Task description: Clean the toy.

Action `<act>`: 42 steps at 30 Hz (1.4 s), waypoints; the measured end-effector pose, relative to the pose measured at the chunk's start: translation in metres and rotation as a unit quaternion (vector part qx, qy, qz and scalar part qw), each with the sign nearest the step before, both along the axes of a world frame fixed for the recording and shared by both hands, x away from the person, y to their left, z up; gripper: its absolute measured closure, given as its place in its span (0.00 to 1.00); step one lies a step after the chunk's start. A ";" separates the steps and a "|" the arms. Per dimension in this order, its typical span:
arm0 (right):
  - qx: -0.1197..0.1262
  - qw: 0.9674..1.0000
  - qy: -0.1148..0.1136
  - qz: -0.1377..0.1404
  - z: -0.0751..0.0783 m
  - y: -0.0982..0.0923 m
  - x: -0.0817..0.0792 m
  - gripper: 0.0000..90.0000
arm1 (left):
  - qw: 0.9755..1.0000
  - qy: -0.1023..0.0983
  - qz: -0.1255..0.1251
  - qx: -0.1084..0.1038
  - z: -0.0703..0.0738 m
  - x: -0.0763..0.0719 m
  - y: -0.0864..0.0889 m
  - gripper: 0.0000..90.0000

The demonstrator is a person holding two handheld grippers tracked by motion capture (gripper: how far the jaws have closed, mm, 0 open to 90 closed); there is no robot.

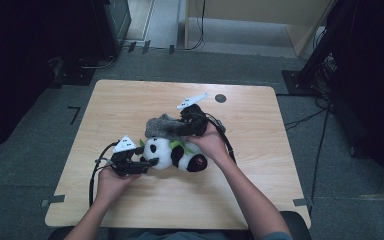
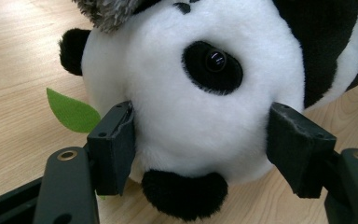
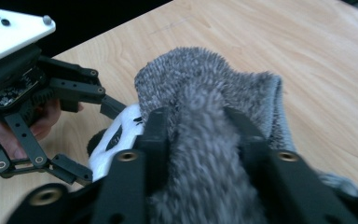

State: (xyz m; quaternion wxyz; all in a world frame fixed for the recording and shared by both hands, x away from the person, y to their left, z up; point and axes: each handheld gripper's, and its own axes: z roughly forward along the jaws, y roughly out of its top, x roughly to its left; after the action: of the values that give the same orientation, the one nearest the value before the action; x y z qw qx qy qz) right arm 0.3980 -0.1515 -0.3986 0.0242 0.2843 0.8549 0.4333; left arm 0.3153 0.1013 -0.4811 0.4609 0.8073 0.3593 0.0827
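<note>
Left gripper (image 2: 200, 140) jaws clamped on black-and-white plush panda (image 2: 200, 93)'s head; right gripper (image 3: 198, 135) jaws gripping fuzzy grey knitted sock (image 3: 214, 93), just above the head, not yet pulled over.

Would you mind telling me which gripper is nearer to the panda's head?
Left. The left gripper has its jaws on either side of the panda's head. The right gripper holds the grey fuzzy cloth just above the panda.
</note>
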 end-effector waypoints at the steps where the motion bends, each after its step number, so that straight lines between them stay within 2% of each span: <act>1: 0.000 1.000 0.000 0.000 0.000 0.000 0.000 0.67 | 1.000 0.000 0.000 0.000 0.000 0.000 0.000 0.33; 3: -0.006 1.000 -0.004 0.003 -0.006 0.004 0.002 0.62 | 1.000 -0.001 0.005 -0.003 -0.001 0.000 0.000 0.33; 6: 0.003 1.000 0.000 0.001 -0.006 0.006 0.002 0.72 | 1.000 -0.004 0.005 -0.001 -0.001 -0.001 -0.001 0.34; 7: 0.003 1.000 0.000 0.001 -0.006 0.006 0.002 0.72 | 1.000 -0.004 0.005 -0.001 -0.001 -0.001 -0.001 0.34; 8: 0.002 1.000 -0.007 -0.003 -0.003 0.007 0.002 0.79 | 1.000 -0.006 0.007 0.000 -0.001 -0.001 -0.001 0.34; 9: 0.004 1.000 -0.017 -0.006 -0.001 0.006 0.001 0.81 | 1.000 -0.006 0.007 0.001 -0.001 -0.002 -0.001 0.34; 12: 0.029 0.999 -0.030 -0.006 0.005 0.004 -0.001 0.82 | 1.000 -0.007 0.006 0.001 -0.001 -0.002 -0.001 0.34; 14: 0.029 0.999 -0.030 -0.002 0.005 0.005 -0.001 0.82 | 1.000 -0.007 0.006 0.000 -0.001 -0.002 -0.001 0.35; 15: 0.026 0.999 -0.023 0.002 0.004 0.007 -0.001 0.81 | 1.000 -0.007 0.007 0.000 -0.001 -0.002 -0.001 0.35; 16: 0.008 1.000 -0.015 0.013 -0.003 0.013 -0.001 0.80 | 1.000 -0.006 0.007 0.001 -0.001 -0.002 -0.001 0.35; 22: -0.026 0.999 -0.027 -0.006 -0.009 0.013 0.001 0.81 | 1.000 -0.004 0.008 -0.003 -0.001 -0.001 0.000 0.35; 33: -0.034 0.999 -0.017 -0.032 -0.010 -0.005 0.009 0.81 | 1.000 -0.004 0.009 -0.005 -0.001 0.000 0.000 0.36; 38: -0.024 0.999 -0.014 -0.045 -0.006 -0.017 0.009 0.81 | 1.000 -0.002 0.007 -0.005 -0.001 0.000 0.001 0.36; 42: -0.024 0.998 -0.023 -0.054 -0.001 -0.024 0.008 0.81 | 1.000 -0.002 0.006 -0.004 -0.001 0.000 0.001 0.36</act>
State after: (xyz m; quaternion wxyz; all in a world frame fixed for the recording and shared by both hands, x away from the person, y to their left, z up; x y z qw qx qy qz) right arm 0.4061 -0.1755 -0.3999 0.0742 0.3194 0.8474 0.4176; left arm 0.3156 0.1024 -0.4820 0.4645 0.8031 0.3632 0.0856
